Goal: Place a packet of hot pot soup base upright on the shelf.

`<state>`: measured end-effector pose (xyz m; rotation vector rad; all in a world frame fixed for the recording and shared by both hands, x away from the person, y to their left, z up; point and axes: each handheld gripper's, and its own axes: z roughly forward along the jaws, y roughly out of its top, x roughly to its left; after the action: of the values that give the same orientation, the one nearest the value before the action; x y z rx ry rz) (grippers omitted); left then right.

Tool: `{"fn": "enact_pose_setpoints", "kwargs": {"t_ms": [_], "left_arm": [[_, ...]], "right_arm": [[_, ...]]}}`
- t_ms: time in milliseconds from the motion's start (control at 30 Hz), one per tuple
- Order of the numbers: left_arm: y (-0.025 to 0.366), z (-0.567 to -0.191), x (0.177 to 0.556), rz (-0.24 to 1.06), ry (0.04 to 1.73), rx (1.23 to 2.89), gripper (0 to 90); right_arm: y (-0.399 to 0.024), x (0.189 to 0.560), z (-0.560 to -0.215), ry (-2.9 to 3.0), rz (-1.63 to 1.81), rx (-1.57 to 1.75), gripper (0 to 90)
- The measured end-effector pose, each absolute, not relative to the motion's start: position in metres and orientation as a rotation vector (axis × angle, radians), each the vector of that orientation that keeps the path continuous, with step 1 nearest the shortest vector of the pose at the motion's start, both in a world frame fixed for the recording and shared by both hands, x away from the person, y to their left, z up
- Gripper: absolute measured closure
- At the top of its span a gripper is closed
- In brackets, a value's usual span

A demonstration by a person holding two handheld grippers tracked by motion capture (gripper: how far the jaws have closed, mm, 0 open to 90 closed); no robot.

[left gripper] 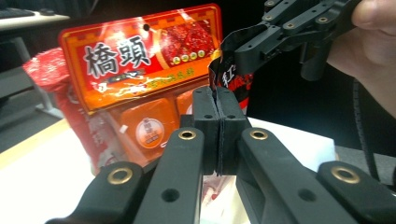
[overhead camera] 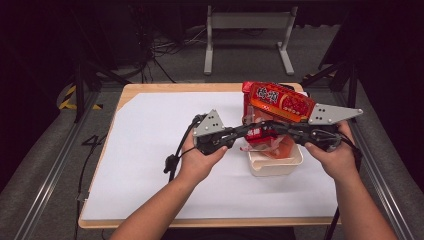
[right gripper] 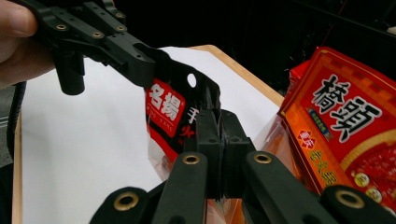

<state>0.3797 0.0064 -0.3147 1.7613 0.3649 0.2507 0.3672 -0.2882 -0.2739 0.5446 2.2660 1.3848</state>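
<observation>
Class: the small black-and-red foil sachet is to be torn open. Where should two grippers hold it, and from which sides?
Grip the black-and-red foil sachet along its flat top seal, the left gripper and the right gripper coming from opposite sides. That thin, upright strip fits shut jaws.

White tub (overhead camera: pixel 275 165) (beside orange packet (overhead camera: pixel 280 102)), table (overhead camera: pixel 150 150).
</observation>
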Motion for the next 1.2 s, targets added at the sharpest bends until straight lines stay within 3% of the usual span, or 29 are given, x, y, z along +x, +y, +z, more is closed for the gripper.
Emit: {"fn": "enact_pose_setpoints", "kwargs": {"t_ms": [1200], "left_arm": [[-0.019, -0.329, 0.387, 0.137, 0.363, 1.833, 87.7]], "right_arm": [[-0.310, 0.358, -0.280, 2.347, 1.353, 0.838, 88.5]]}}
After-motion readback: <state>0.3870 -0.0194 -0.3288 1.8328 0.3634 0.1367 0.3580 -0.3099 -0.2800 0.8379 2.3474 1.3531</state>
